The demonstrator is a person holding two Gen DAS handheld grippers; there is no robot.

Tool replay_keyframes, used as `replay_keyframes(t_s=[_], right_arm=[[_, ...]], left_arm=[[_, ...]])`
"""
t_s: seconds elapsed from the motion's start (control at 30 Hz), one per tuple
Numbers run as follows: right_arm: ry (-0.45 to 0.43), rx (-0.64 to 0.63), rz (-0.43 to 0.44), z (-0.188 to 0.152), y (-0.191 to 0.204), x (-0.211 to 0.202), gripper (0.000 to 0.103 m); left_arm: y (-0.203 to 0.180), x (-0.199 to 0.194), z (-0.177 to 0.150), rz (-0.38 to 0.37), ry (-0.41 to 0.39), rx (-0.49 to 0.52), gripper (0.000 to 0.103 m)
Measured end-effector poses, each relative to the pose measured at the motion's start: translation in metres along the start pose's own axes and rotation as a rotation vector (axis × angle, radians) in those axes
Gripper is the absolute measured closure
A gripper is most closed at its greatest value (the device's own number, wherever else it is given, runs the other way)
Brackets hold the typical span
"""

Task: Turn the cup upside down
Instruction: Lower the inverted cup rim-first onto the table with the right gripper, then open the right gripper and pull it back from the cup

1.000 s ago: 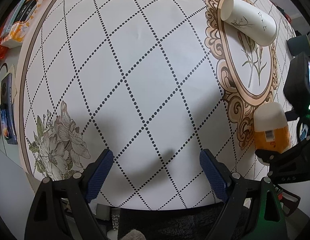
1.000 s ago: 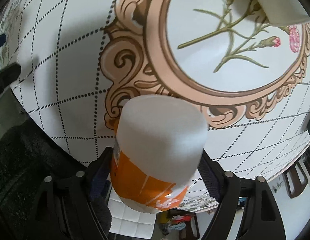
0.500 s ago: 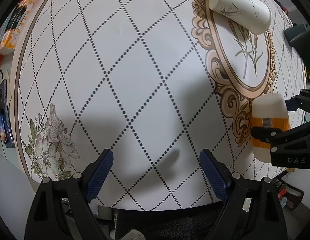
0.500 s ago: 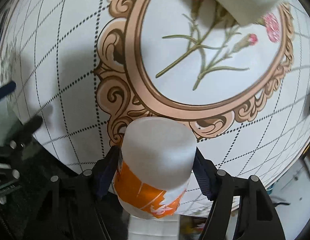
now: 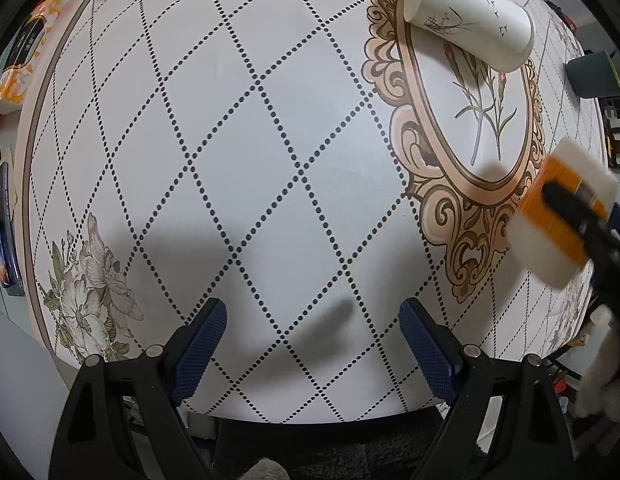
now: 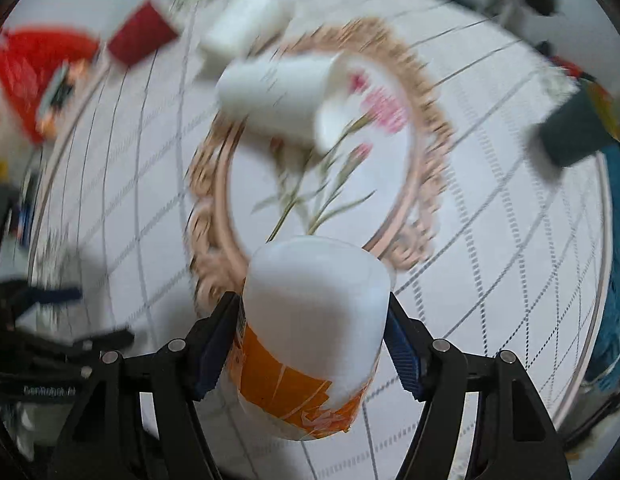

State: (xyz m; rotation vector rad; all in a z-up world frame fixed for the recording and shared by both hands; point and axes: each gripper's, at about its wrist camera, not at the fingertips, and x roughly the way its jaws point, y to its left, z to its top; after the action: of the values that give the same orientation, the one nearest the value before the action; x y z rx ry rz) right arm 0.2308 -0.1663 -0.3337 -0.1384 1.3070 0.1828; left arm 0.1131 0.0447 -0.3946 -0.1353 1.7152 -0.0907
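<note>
Halfway through, we judge: our right gripper (image 6: 312, 332) clamps the orange-banded cup (image 6: 310, 336) tilted above the table, not yet set down inverted, while our left gripper (image 5: 312, 340) gapes empty.

— What's ahead of the left tool (image 5: 312, 344)?

— Its blue pads gape over the patterned bench (image 5: 237, 152), holding nothing.

— And the cups?

— A white paper cup (image 5: 470, 38) lies sideways on the oval motif. At right, the right tool (image 5: 582, 216) clamps an orange-and-white cup (image 5: 550, 216), tilted.
</note>
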Motion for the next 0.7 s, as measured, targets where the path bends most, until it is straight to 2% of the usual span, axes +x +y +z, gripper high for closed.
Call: replay_keyframes(t_s=[0.07,0.17,0.33,0.47,0.7], right_arm=[[-0.114,0.057,-0.032,-0.005,-0.010,-0.007,0.031],[-0.239,0.093,-0.083,-0.020,-0.005,-0.010,0.031],[-0.319,0.042,-0.130,-0.042,0.015,-0.013,0.031],[-0.332,0.001,-0.156,-0.059,0.024,-0.014,0.030],[-0.287,0.050,-0.130,-0.064,0.019,-0.010,0.030]], left_arm=[[-0.004,0.003,0.003,0.005,0.002,0.006,0.015],[-0.018,0.005,0.007,0.016,0.005,0.023,0.015],[-0.034,0.005,0.006,0.026,-0.002,0.044,0.015],[-0.044,0.006,0.004,0.031,-0.012,0.058,0.015],[-0.056,-0.005,0.000,0.056,-0.078,0.078,0.014]])
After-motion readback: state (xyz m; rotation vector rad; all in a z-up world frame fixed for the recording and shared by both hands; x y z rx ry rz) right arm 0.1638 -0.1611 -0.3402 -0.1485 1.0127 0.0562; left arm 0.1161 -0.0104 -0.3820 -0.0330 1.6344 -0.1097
